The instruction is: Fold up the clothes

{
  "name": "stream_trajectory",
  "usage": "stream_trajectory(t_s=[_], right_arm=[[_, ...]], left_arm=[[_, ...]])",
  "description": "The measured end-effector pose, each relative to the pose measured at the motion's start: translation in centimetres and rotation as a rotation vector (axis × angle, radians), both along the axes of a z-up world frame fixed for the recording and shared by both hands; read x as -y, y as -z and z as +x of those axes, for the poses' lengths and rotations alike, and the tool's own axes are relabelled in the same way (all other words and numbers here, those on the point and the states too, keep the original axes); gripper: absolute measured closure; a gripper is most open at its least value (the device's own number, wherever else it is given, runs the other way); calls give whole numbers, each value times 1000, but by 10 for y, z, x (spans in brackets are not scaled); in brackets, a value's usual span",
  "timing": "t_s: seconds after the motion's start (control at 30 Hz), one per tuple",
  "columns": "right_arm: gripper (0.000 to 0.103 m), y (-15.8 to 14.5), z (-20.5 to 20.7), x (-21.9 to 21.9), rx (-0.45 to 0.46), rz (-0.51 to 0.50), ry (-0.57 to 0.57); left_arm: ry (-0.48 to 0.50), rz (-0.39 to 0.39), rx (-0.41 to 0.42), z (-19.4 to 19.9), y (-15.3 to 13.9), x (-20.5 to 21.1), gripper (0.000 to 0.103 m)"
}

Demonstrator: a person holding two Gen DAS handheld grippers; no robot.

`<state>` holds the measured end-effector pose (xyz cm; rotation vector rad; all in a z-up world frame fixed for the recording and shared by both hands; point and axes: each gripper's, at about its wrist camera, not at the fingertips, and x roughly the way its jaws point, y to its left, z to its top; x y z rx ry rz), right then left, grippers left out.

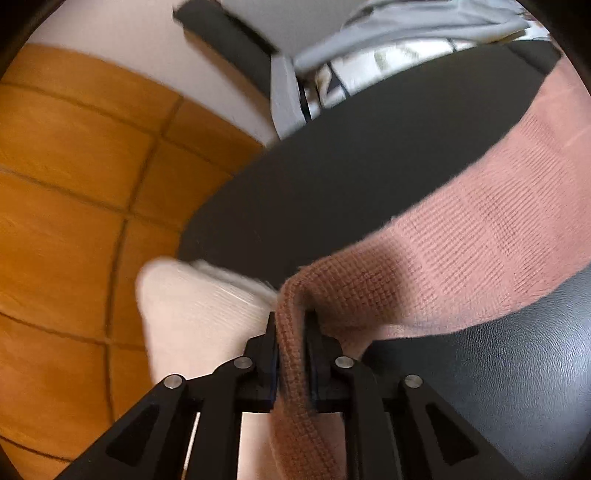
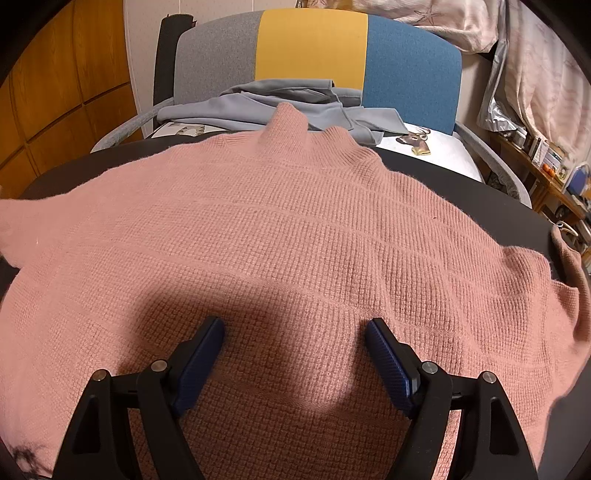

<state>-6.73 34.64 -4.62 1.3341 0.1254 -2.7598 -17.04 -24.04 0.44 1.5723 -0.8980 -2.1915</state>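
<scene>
— Two tools, one garment. On the left?

— Left tool (image 1: 291,325) pinching a bunched fold of the pink sweater (image 1: 461,251), jaws pressed tight on the knit. Held off the edge of the dark round tabletop (image 1: 332,177), with the fabric stretching from the pinch up and rightward across it. Just left of the jaws, a pale trouser leg (image 1: 195,314), over wooden floor (image 1: 66,184).

— And further back in that view?

— Blurred: a grey garment (image 1: 406,29) draped on a seat beyond the tabletop.

— Middle, from the right wrist?

— Sweater (image 2: 288,229) spread flat over most of the tabletop (image 2: 461,173), collar pointing away, towards a chair (image 2: 314,48) with grey, yellow and blue panels. Grey garment (image 2: 266,107) piled on that chair seat, just behind the collar. Deer print (image 2: 415,138) on a white cushion beside it.

— Right tool?

— Right tool (image 2: 295,332) spread wide, blue pads (image 2: 388,358) well apart, nothing between them. Poised over the near part of the sweater, casting a shadow on the knit; whether touching, cannot tell.

— Far right?

— Sleeve (image 2: 569,266) hanging over the tabletop edge; cluttered shelves (image 2: 546,166) beyond.
</scene>
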Motion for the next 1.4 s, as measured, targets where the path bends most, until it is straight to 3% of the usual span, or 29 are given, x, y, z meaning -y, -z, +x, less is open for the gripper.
stream_trajectory(t_s=[0.17, 0.4, 0.5, 0.53, 0.57, 0.67, 0.7, 0.83, 0.9, 1.0, 1.13, 1.2, 1.3, 1.4], right_arm=[[23, 0, -1, 1, 2, 1, 2], [22, 0, -2, -2, 14, -11, 0], [22, -4, -6, -5, 45, -33, -10], [24, -10, -7, -9, 57, -53, -14], [35, -18, -5, -16, 51, -94, -9], [37, -50, 15, -50, -17, -263, 55], [37, -60, 23, -63, -30, -286, 84], [37, -77, 58, -101, -20, -199, 138], [37, -69, 72, -110, 51, -142, 137], [37, -52, 98, -115, 123, -85, 124], [37, -36, 137, -116, 156, -81, 94], [59, -23, 146, -111, 161, -20, 73], [61, -15, 150, -110, 149, 44, 60], [64, -15, 145, -123, 137, 78, 109]], left_arm=[[-71, -16, -7, -1, 13, 4, 78], [-158, 10, -212, 25, -46, 6, 78], [-113, 13, -306, 41, -68, -17, 78], [-89, 20, -330, 47, -73, -27, 78], [-66, 34, -338, 53, -74, -36, 78], [-7, 81, -356, 70, -75, -62, 78], [-9, 109, -355, 75, -73, -68, 78], [68, 300, -355, 100, -65, -104, 78], [153, 385, -321, 117, -51, -137, 78], [260, 444, -242, 143, -18, -189, 78], [329, 445, -165, 170, 34, -241, 80], [349, 375, -249, 182, 43, -254, 80], [340, 370, -326, 187, 47, -253, 79], [320, 406, -343, 181, 48, -248, 79]])
